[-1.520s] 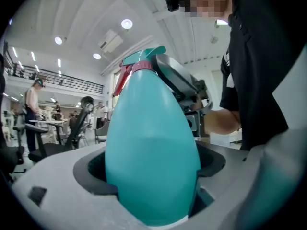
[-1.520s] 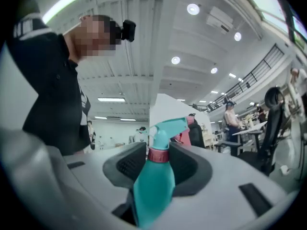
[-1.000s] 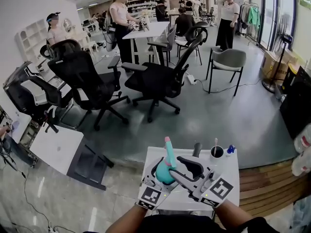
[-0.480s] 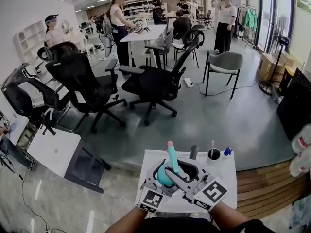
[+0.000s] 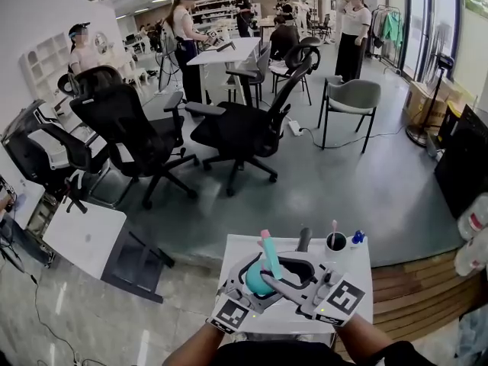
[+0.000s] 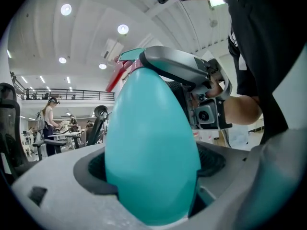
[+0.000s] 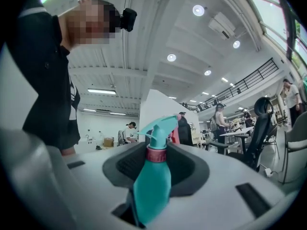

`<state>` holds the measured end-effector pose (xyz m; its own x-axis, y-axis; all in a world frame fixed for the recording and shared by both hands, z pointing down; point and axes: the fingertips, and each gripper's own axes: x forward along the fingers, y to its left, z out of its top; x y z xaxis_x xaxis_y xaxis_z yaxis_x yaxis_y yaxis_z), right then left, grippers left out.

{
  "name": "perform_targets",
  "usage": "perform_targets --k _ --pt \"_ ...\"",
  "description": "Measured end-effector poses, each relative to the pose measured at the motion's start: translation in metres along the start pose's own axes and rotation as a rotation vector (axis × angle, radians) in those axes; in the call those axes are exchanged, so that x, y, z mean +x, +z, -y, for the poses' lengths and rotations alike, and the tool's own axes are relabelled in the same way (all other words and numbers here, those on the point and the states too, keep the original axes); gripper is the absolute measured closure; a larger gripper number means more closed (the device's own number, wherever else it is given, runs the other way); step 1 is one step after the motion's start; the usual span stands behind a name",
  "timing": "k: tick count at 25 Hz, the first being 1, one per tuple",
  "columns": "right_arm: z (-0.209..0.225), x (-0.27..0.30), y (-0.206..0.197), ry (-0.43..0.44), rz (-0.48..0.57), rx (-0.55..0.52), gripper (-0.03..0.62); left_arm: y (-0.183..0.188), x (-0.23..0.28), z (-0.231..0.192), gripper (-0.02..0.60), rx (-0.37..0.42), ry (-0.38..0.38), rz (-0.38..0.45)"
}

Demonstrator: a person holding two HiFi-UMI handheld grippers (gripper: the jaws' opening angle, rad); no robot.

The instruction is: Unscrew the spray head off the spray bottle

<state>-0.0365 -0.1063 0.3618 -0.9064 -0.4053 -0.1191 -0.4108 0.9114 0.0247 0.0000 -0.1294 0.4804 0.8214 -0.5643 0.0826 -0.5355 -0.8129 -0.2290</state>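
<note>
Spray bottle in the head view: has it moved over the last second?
Yes, slightly. The spray bottle has its pink tip lower against the black cup, nearer rim level; its teal body has barely shifted.

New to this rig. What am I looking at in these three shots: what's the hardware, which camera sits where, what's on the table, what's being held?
There is no robot here. A person holds a hand-held gripper in each hand, each carrying a marker cube. The wide shot comes from a camera on the person's head, looking down at a white table. The other two come from cameras riding on each gripper, looking along its tongs.

The left gripper clamps the body of a teal spray bottle. The right gripper has the bottle's neck, with its pink collar and spray head, between its tongs. They have just been closing but do not look pressed on it yet.

At the table's far edge stand a dark cup and a small blue thing.
</note>
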Motion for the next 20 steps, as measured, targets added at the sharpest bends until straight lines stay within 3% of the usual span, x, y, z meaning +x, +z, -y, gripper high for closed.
perform_targets --k 3,6,10,14,17,20 --pt "-0.006 -0.002 0.001 0.066 0.011 -0.015 0.454 0.004 -0.002 0.01 0.126 -0.013 -0.083 0.033" --pt "-0.016 -0.005 0.002 0.165 -0.001 -0.009 0.451 0.02 -0.005 0.023 0.126 -0.081 -0.176 0.094" --pt "-0.019 -0.012 0.001 0.269 -0.015 -0.009 0.448 0.023 -0.007 0.034 0.124 -0.097 -0.262 0.093" --pt "-0.013 -0.007 0.005 0.189 -0.013 0.009 0.444 0.019 -0.002 0.022 0.126 -0.098 -0.201 0.082" --pt "-0.005 -0.004 0.005 0.089 0.008 -0.024 0.441 0.019 0.0 0.015 0.126 -0.152 -0.171 0.098" --pt "0.002 -0.002 0.007 0.025 0.021 -0.033 0.438 0.019 0.003 0.002 0.124 -0.173 -0.095 0.096"
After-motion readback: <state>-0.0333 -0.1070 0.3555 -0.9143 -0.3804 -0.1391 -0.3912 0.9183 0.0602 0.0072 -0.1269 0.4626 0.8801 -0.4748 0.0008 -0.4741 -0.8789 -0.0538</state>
